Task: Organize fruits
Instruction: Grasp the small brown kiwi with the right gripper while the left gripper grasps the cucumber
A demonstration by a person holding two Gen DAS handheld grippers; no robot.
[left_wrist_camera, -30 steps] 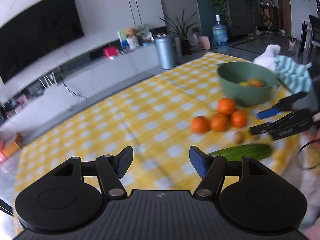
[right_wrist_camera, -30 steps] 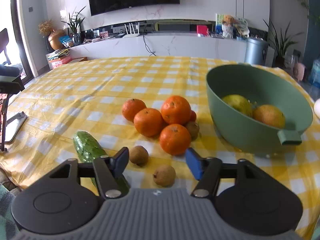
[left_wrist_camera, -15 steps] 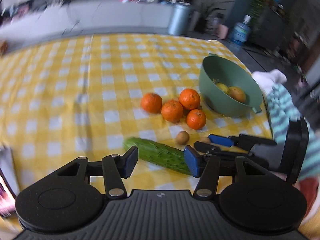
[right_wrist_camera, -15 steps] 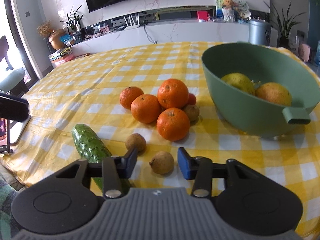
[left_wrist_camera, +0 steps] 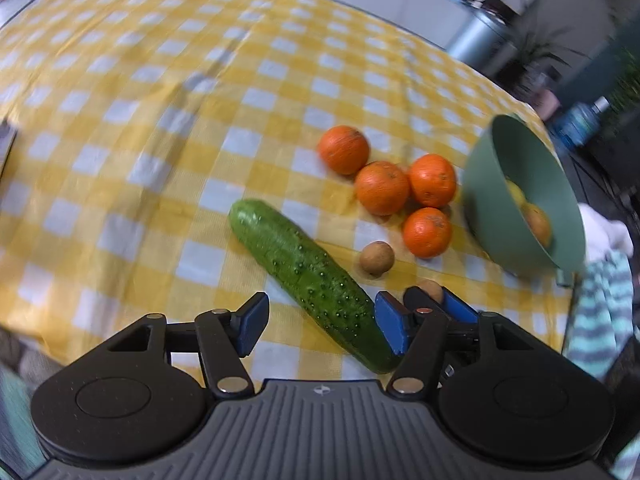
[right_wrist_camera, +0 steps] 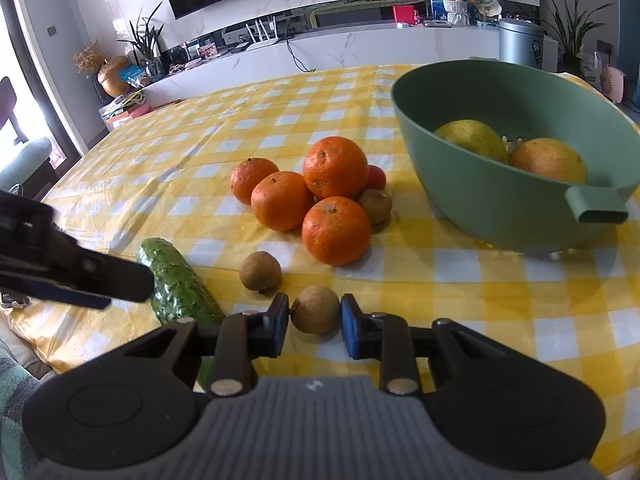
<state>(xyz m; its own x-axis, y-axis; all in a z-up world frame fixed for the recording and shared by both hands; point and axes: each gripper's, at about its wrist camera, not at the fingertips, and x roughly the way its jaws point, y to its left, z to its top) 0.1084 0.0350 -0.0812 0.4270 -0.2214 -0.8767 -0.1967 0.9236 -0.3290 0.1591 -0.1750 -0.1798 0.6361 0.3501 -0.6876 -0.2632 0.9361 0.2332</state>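
Observation:
Several oranges (right_wrist_camera: 336, 230) sit heaped on the yellow checked tablecloth (right_wrist_camera: 460, 280), with a cucumber (left_wrist_camera: 304, 272) to their left and small brown fruits (right_wrist_camera: 260, 271) in front. A green bowl (right_wrist_camera: 480, 184) on the right holds two yellowish fruits. My right gripper (right_wrist_camera: 314, 316) is closing, its blue pads touching both sides of one small brown fruit (right_wrist_camera: 315, 309) that rests on the cloth. My left gripper (left_wrist_camera: 320, 316) hangs over the near end of the cucumber, its jaws opening and touching nothing; from the right wrist it shows as a dark left gripper (right_wrist_camera: 80, 280) at the left.
The table's near edge runs just below both grippers. A small red fruit (right_wrist_camera: 376, 178) and another brown one (right_wrist_camera: 375, 206) hide behind the oranges. Striped cloth (left_wrist_camera: 600, 312) lies at the right. A TV wall, a metal bin (right_wrist_camera: 520, 42) and plants stand beyond the table.
The left gripper rolled and tipped down until it came over the cucumber. The right gripper's jaws narrowed from wide apart until they touched the small brown fruit.

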